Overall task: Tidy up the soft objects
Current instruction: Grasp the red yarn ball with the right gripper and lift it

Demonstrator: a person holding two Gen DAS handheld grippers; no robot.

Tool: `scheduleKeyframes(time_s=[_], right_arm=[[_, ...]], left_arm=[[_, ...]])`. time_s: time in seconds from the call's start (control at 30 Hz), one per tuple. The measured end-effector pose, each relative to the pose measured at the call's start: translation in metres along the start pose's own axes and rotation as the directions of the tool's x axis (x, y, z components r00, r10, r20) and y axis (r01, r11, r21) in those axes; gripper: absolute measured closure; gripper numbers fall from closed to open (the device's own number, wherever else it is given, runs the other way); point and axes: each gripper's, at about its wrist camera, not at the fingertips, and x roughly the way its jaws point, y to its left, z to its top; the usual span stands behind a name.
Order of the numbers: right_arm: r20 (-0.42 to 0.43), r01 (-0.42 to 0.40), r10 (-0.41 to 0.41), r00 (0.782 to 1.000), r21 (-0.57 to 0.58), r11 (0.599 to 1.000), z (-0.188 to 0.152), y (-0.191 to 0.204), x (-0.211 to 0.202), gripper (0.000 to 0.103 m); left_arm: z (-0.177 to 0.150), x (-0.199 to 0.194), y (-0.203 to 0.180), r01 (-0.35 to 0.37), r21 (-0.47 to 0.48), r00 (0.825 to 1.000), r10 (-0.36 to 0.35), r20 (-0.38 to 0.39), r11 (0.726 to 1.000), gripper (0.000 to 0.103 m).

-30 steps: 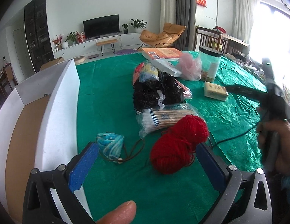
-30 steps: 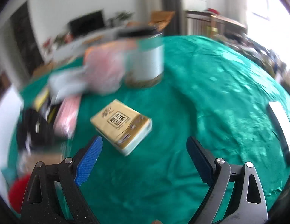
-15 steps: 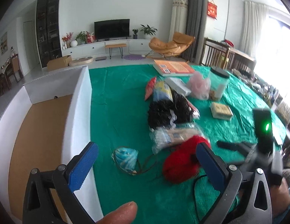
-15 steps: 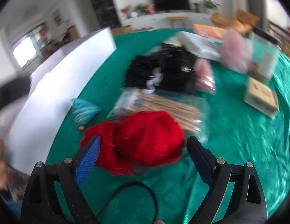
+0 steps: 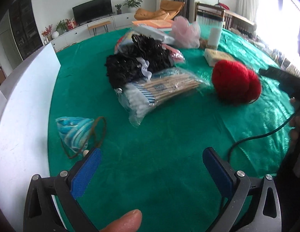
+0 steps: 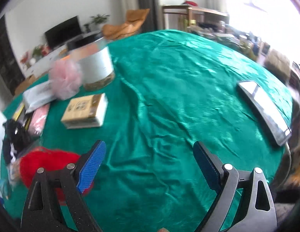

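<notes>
A red yarn ball (image 5: pixel 236 81) lies on the green cloth, right of a clear bag of cotton swabs (image 5: pixel 159 91) and black fuzzy yarn (image 5: pixel 134 63). A small blue striped pouch (image 5: pixel 74 131) with a brown cord sits near the white box wall (image 5: pixel 20 116). A pink mesh puff (image 5: pixel 185 31) is at the back. My left gripper (image 5: pixel 150 166) hangs open over bare cloth, just right of the pouch. My right gripper (image 6: pixel 149 160) is open over bare cloth too, with the red yarn (image 6: pixel 47 164) behind its left finger and the pink puff (image 6: pixel 65 78) farther off.
A tissue pack (image 6: pixel 85 111), a clear jar (image 6: pixel 93 65) and a pink packet (image 6: pixel 38 121) stand left of the right gripper. A phone (image 6: pixel 264 110) lies at the table's right edge. A black cable (image 5: pixel 252 137) runs across the cloth toward a hand (image 5: pixel 296 123).
The left gripper has dropped lower and nearer the table, by the pouch. The right gripper swung right, away from the red yarn, and now faces open cloth and the phone.
</notes>
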Motion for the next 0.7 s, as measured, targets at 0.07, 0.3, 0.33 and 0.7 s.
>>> scheduleKeyframes(time_s=[0.07, 0.3, 0.33, 0.7], right_arm=[[0.045, -0.002, 0.0, 0.999, 0.04, 0.999, 0.002, -0.006, -0.01, 0.01], [0.125, -0.38, 0.373, 0.92, 0.042, 0.924, 0.0, -0.012, -0.031, 0.01], [0.116, -0.414, 0.41, 0.905, 0.004, 0.91, -0.003, -0.003, -0.034, 0.01], [-0.112, -0.459, 0.448, 0.887, -0.331, 0.825, -0.036, 0.07, -0.048, 0.01]], left_arm=[[0.003, 0.012, 0.0, -0.009, -0.008, 1.0, 0.009, -0.023, 1.0, 0.0], [0.023, 0.037, 0.003, 0.006, -0.056, 1.0, -0.007, -0.024, 0.998, 0.0], [0.025, 0.039, 0.006, 0.0, -0.062, 1.0, -0.002, -0.025, 0.998, 0.0], [0.03, 0.041, 0.022, 0.027, -0.044, 1.0, -0.027, 0.001, 0.999, 0.0]])
